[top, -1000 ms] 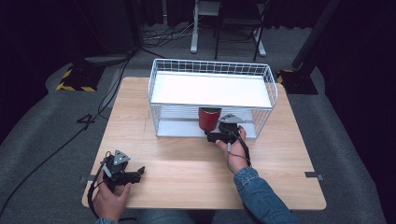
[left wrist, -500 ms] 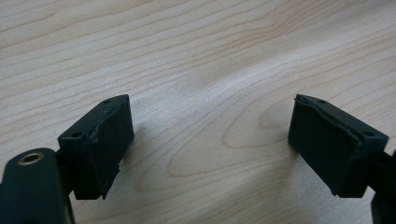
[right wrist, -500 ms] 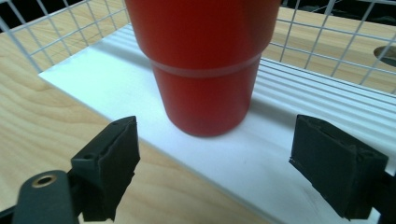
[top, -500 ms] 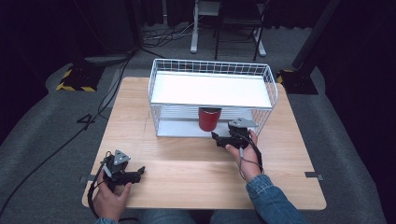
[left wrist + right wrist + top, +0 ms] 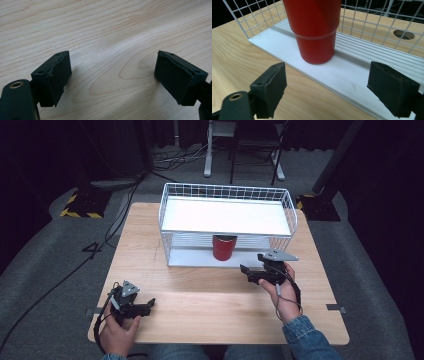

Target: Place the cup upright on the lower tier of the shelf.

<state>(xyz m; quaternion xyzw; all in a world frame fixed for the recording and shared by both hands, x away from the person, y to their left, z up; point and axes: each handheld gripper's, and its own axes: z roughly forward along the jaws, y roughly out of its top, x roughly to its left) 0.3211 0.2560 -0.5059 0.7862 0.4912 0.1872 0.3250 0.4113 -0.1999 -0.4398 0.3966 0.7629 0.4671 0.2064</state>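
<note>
A red cup (image 5: 224, 247) (image 5: 313, 30) stands upright on the lower white shelf (image 5: 352, 75) of a white wire rack (image 5: 227, 192). My right gripper (image 5: 248, 271) (image 5: 327, 92) is open and empty, a short way in front of the cup and to its right, pointing at it. Both of its pads (image 5: 274, 83) are wide apart, over the shelf's front edge. Near the table's front left corner my left gripper (image 5: 144, 306) (image 5: 112, 82) rests low over the bare wood, open, with nothing between its pads (image 5: 56, 75).
The wooden table (image 5: 190, 300) carries the two-level rack at its back half, with a white top shelf (image 5: 227, 215). A round cable hole (image 5: 404, 34) lies in the tabletop behind the rack. Black cables (image 5: 60, 280) run over the grey floor at the left.
My right gripper has drawn back from the cup toward the person and slightly right, leaving the cup standing on the lower shelf. The left gripper has stayed still.
</note>
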